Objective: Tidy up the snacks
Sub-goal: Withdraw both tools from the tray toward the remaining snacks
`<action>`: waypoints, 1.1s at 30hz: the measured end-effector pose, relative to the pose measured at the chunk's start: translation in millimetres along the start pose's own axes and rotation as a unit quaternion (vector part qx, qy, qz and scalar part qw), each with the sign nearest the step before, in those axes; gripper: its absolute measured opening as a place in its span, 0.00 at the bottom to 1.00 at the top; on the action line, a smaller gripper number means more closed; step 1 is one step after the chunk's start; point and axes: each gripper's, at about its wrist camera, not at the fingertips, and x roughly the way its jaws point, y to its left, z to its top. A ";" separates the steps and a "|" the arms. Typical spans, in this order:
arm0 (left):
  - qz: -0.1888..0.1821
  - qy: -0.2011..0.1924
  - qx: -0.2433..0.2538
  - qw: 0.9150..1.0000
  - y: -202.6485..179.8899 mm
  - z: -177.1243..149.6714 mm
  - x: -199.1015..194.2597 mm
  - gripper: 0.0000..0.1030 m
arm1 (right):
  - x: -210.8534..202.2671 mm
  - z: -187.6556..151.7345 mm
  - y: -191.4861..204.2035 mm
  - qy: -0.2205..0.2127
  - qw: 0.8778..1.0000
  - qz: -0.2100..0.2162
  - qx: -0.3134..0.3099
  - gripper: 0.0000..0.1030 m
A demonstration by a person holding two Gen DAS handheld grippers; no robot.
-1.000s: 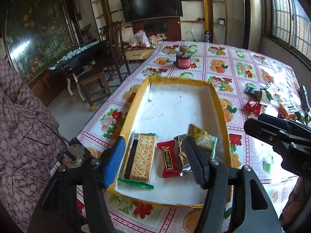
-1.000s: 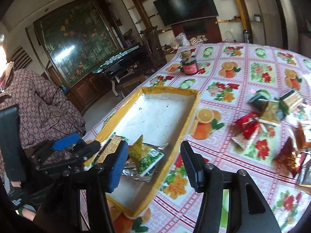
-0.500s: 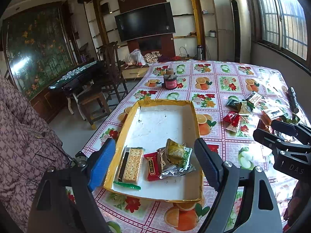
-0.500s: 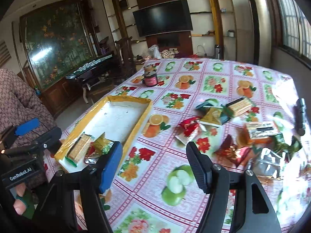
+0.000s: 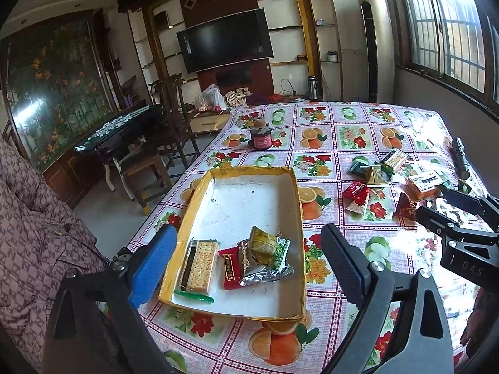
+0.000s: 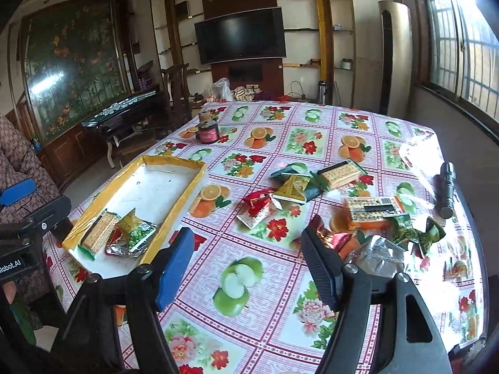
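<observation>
**Both claws pulled back from tray; loose pile faced next**

The right gripper [image 6: 246, 268] was seen spread wide w/ nothing between its fingers, lifted over bare tablecloth [image 6: 265, 280] at lower centre of the right view. A sec earlier it was hung right over the tray's near end by the green-pea pack; since then it was swung away toward the loose snacks. The left gripper [image 5: 246, 268] was likewise spread and empty, and was raised back from the tray [image 5: 199, 196], which was seen closer before.

Left behind in the tray's near end: cracker pack [image 5: 201, 265], red bar [image 5: 230, 268], green-pea pack [image 5: 268, 249] on a silver wrapper. Approx. a dozen snacks [image 6: 343, 202] were still scattered centre-right of the right view, beside a black flashlight [image 6: 447, 187]. Judged: a drop-off was just finished; another fetch was due, most of the job remaining.
</observation>
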 end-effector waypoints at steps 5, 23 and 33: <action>-0.001 -0.002 0.007 1.000 -7.9 -0.3 -3.1 0.94 | -7.2 -3.8 -9.2 -0.001 1.000 -0.019 0.003 0.71; -0.006 -0.009 0.033 0.999 -39.1 0.9 -13.4 1.00 | -24.1 -19.1 -49.5 -0.003 0.998 -0.059 0.033 0.74; -0.030 0.009 0.034 0.999 -46.5 -1.4 -5.2 1.00 | -27.8 -24.8 -63.4 0.006 0.992 -0.124 0.030 0.74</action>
